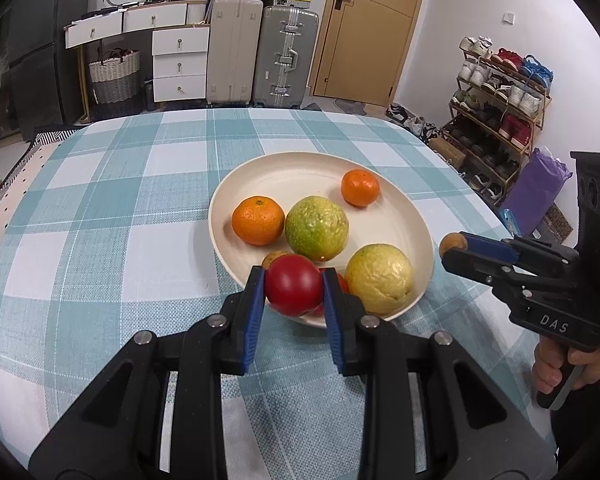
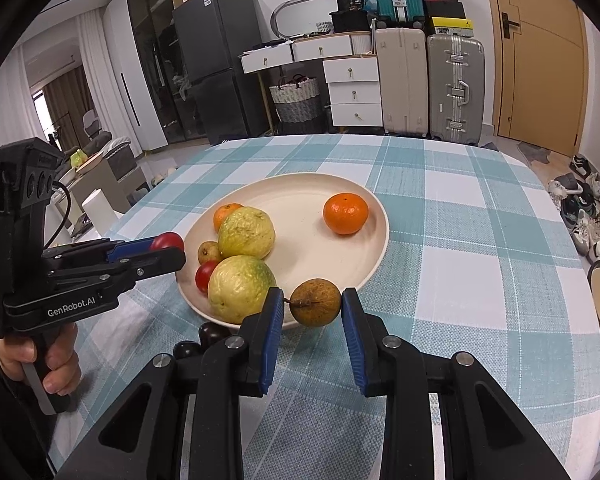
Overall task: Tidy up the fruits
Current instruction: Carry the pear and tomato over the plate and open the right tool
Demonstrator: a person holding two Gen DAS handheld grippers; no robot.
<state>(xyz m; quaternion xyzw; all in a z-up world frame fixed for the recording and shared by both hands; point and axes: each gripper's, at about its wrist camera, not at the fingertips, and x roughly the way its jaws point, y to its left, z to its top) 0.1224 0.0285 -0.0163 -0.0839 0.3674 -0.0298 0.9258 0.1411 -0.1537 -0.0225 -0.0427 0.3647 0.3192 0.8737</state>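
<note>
The left gripper is clamped on a round, glossy red tomato, its blue pads pressed to both sides of the fruit. It holds the tomato at the near left rim of the shallow, round cream plate, which sits on the counter covered by a teal-and-white checked cloth. In the right wrist view the same gripper shows from the side at the plate's left edge, with the tomato between its tips.

On the plate, going left to right in the left wrist view, lie a larger orange mandarin, a small tan round fruit partly hidden behind the tomato, a bumpy green-yellow guava, a second small red tomato mostly hidden behind the gripper's right finger, a pale yellow guava at the near rim, and a smaller orange mandarin alone at the far right side.

Two dark, glossy round fruits lie on the cloth just outside the plate's near edge, seen in the right wrist view.

The right gripper holds a small brown round fruit with a short stem over the plate's near right rim; the stem end touches its left pad and the fruit meets the right pad.
</note>
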